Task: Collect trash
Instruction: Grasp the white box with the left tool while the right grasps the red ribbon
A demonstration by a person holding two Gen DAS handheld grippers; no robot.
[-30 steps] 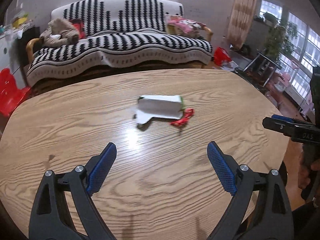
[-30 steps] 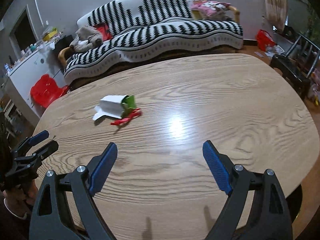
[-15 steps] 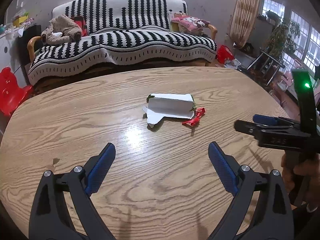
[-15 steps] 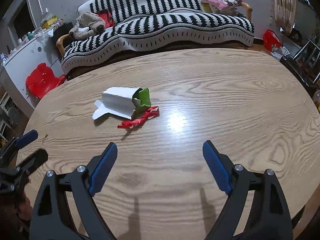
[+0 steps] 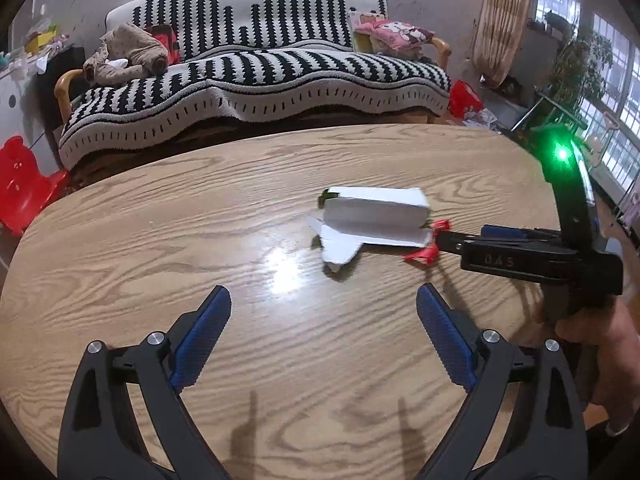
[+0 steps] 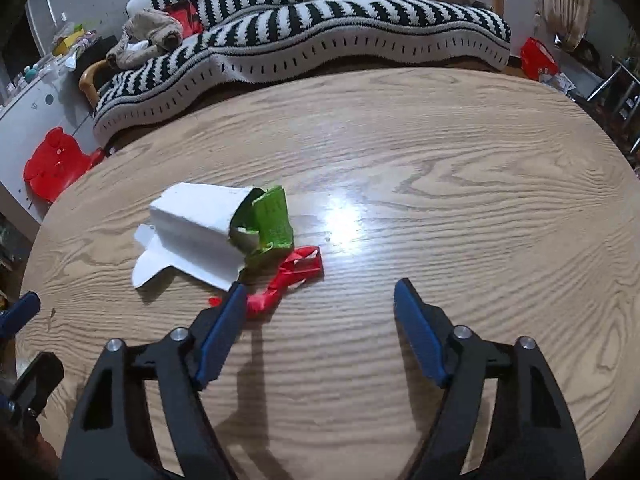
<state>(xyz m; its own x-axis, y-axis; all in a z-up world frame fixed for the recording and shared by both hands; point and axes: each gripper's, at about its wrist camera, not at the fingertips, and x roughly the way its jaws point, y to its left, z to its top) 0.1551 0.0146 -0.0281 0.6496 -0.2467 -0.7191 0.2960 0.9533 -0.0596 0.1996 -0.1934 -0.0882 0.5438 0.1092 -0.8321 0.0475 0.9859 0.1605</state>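
- Big oval wooden table (image 6: 460,200) spreads out under both claws.
- Flattened white carton (image 6: 196,236) with a green inside lies just ahead-left of the right claw (image 6: 320,304), well ahead of the left claw (image 5: 324,320).
- Right claw's jaws are closing, nothing between them yet.
- Left claw sits wide apart, empty.
- Crumpled red wrapper (image 6: 294,276) touches the carton, right at the right claw's left fingertip.

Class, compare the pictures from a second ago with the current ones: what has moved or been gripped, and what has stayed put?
The right gripper has come in low toward the red wrapper, its jaws closing; one finger now reaches the wrapper's end, but nothing is gripped yet. The left gripper has eased a little closer to the trash and stays open and empty. The white carton and wrapper lie where they were on the wooden table.
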